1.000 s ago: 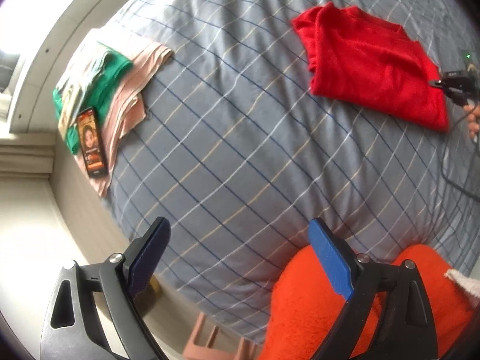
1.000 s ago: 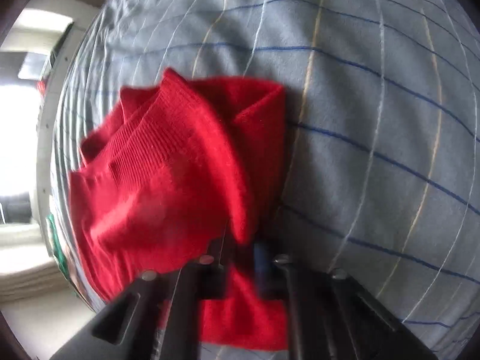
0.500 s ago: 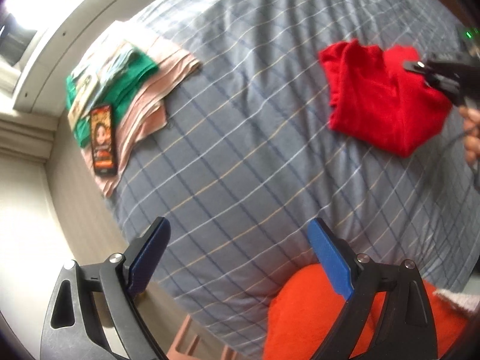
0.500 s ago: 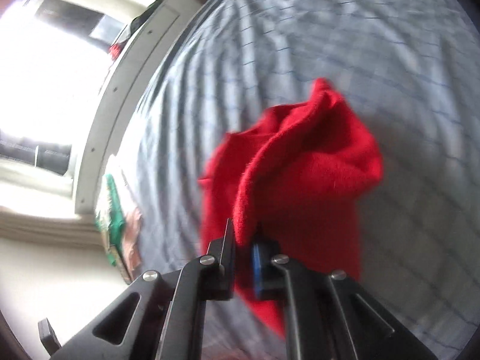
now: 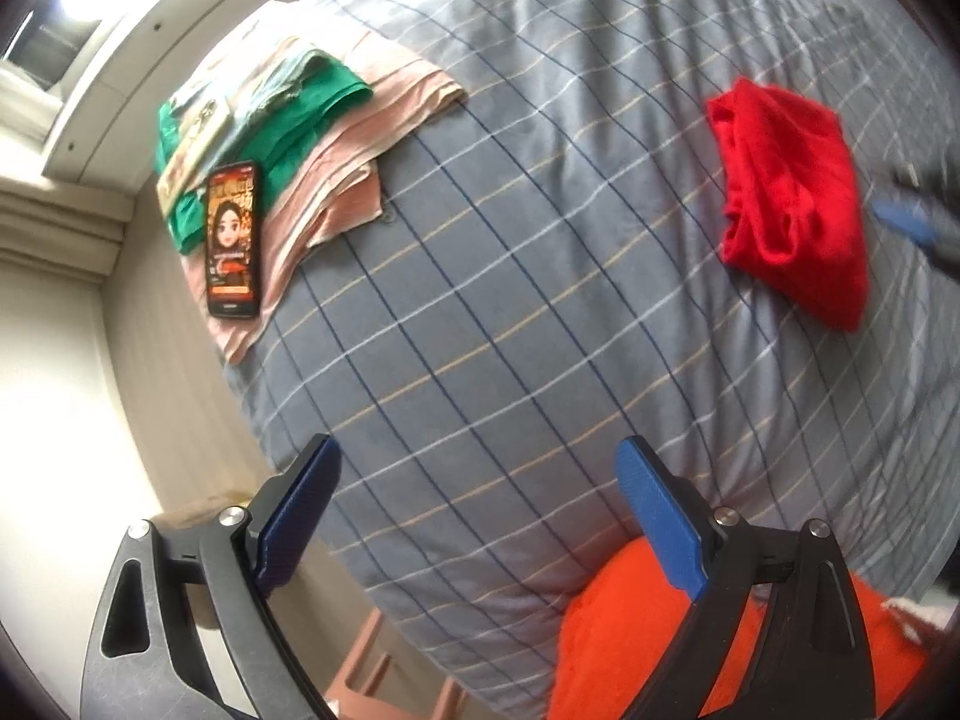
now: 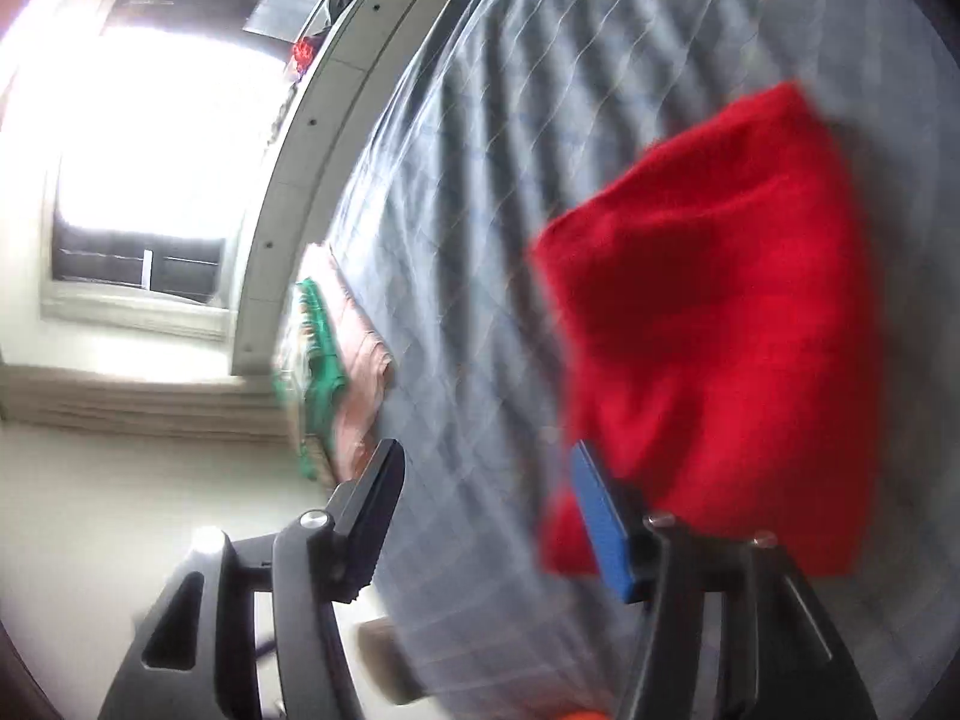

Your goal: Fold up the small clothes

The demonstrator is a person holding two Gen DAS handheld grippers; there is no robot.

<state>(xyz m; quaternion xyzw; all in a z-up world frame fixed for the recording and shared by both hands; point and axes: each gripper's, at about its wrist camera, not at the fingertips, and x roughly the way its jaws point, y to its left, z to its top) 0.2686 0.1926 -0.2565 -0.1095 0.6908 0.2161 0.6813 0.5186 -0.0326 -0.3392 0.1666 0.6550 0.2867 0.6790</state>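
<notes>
While the left gripper (image 5: 477, 516) is hanging wide open and empty over the checked bedspread (image 5: 510, 300), the red garment (image 5: 792, 204) is lying bunched far right. Seen from the right wrist, the right gripper (image 6: 486, 510) is opening, nothing between its jaws, the garment just beyond.

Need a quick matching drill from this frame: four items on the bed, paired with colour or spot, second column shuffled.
Things:
1. folded garment near the right hand-held gripper
2. phone
3. garment under the phone's top end
4. bedsheet

Descriptions:
A. grey-blue with a grid of thin lines
B. red, alone on the sheet
C. green, on the corner pile
D. screen lit, lying on the pink cloth

Pairs: 1-B, 2-D, 3-C, 4-A
</notes>
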